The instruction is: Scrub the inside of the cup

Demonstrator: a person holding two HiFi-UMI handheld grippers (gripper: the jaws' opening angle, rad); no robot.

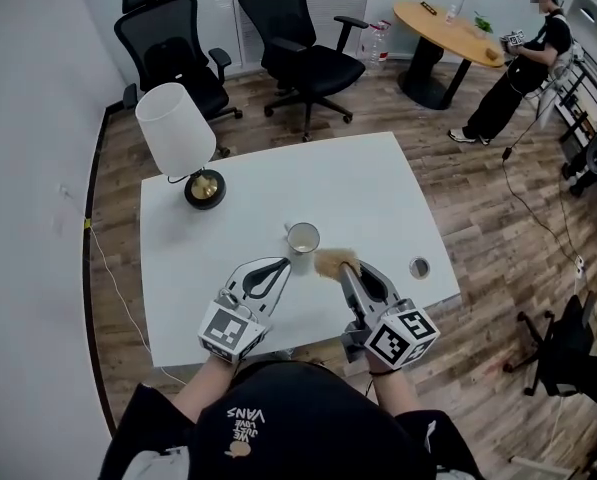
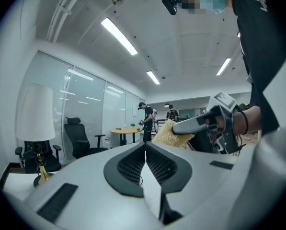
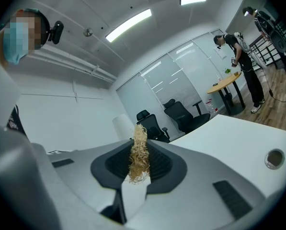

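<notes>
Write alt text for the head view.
A person at a white table holds two tools near a white cup: the right tool grips a tan fibrous scrubber, the left tool is shut and empty. A lamp stands at the table's far left.

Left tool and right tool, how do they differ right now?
The left tool is shut on nothing; the right tool is shut on a tan fibrous scrubbing pad. In the head view, the left tool's tip sits left of the white cup, the right tool's pad to its right. Both are grey, each with a marker cube.
</notes>
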